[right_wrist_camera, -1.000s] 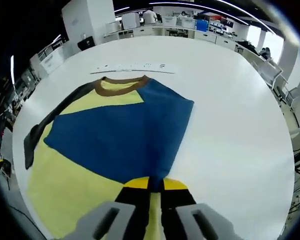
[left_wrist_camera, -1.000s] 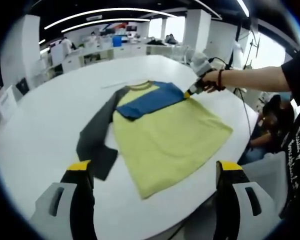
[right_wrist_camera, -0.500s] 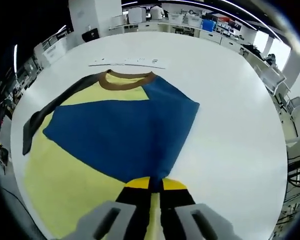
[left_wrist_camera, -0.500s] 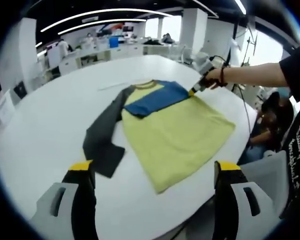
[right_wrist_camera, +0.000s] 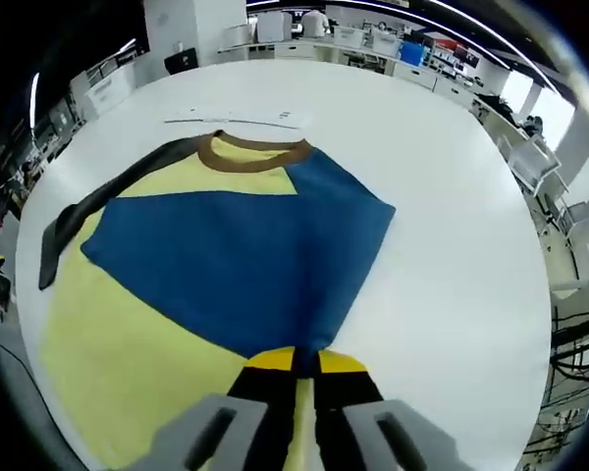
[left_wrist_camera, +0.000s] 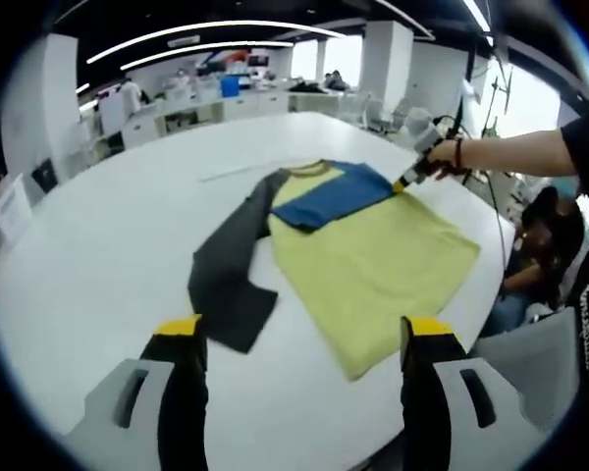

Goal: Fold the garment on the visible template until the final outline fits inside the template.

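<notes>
Unmoved, right tongs (right_wrist_camera: 302, 365) stay clamped on the blue sleeve (right_wrist_camera: 245, 265); left tongs (left_wrist_camera: 299, 339) hover agape.

- An open-plan office or lab, lit by long curved ceiling light strips (left_wrist_camera: 206, 25).
- Rows of white desks (left_wrist_camera: 226, 103) stand behind a big round white table (left_wrist_camera: 88, 265).

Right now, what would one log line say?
right gripper: shut on blue sleeve | left gripper: open, above table | shirt: sleeve folded across
</notes>
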The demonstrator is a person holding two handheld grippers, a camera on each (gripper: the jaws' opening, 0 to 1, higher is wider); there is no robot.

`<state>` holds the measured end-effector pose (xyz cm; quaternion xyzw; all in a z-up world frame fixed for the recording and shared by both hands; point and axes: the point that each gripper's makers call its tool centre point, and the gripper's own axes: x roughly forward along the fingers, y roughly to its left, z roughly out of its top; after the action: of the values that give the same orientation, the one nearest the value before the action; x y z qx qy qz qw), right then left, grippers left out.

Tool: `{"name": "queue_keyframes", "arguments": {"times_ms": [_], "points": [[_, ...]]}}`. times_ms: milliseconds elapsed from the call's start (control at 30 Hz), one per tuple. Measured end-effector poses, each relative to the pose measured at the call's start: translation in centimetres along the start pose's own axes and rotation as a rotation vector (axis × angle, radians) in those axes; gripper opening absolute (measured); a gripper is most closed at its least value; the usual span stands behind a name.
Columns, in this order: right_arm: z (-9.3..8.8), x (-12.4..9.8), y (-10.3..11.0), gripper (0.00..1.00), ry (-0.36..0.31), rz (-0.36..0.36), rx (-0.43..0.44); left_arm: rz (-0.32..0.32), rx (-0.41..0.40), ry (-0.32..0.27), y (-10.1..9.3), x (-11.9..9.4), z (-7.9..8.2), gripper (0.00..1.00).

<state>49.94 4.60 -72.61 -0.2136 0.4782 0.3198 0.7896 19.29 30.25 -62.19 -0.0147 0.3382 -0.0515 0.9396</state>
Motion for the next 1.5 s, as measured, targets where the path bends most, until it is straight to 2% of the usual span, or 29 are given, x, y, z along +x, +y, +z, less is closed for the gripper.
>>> {"name": "queue_keyframes", "arguments": {"times_ms": [167,300,367,433,467,533,633,733,867,900,1000,1200,1267,1500], "points": [[-0.1,-0.1,-0.6,0.01,-0.006,-0.001,0.027,0.01,0.031,-0.003,0.1,0.9,0.1,0.68],[0.0,-0.1,-0.7,0.04,-0.029,0.003,0.047,0.019,0.015,-0.002,0.7,2.0,0.0,0.63],[0.0,-0.2,-0.9,0.14,-0.044,-0.005,0.059,0.027,0.011,0.0,0.9,2.3,-0.1,0.61],[0.4,-0.1,-0.8,0.3,-0.082,0.01,0.09,0.037,0.009,-0.002,1.2,2.7,-0.1,0.61],[0.4,-0.2,-0.6,0.34,-0.083,0.018,0.105,0.036,0.011,0.0,1.2,2.8,-0.2,0.61],[0.4,-0.3,-0.7,0.39,-0.092,0.013,0.1,0.034,0.013,0.009,1.2,3.1,-0.3,0.59],[1.4,-1.0,-0.5,0.48,-0.142,0.018,0.092,0.035,0.014,0.011,1.3,3.2,-0.2,0.59],[2.0,-1.6,0.0,0.55,-0.171,0.034,0.051,0.04,-0.005,0.005,1.6,3.5,0.0,0.58],[2.5,-2.5,0.5,0.7,-0.201,0.047,0.022,0.048,-0.008,0.008,1.9,3.9,0.1,0.55],[2.5,-2.8,0.5,0.74,-0.206,0.041,0.011,0.054,-0.018,-0.007,2.1,3.9,0.3,0.54],[2.5,-3.6,0.5,0.81,-0.214,0.03,-0.043,0.052,-0.031,-0.026,2.2,4.3,0.6,0.5],[2.2,-5.4,1.2,0.94,-0.257,0.057,-0.079,0.054,-0.008,-0.022,2.4,5.7,0.3,0.46],[2.1,-6.0,1.4,0.99,-0.273,0.061,-0.101,0.061,-0.007,-0.003,2.5,6.2,-0.1,0.44],[1.3,-7.8,2.4,0.99,-0.303,0.112,-0.109,0.069,-0.001,0.019,2.9,7.5,-0.7,0.4]]}}
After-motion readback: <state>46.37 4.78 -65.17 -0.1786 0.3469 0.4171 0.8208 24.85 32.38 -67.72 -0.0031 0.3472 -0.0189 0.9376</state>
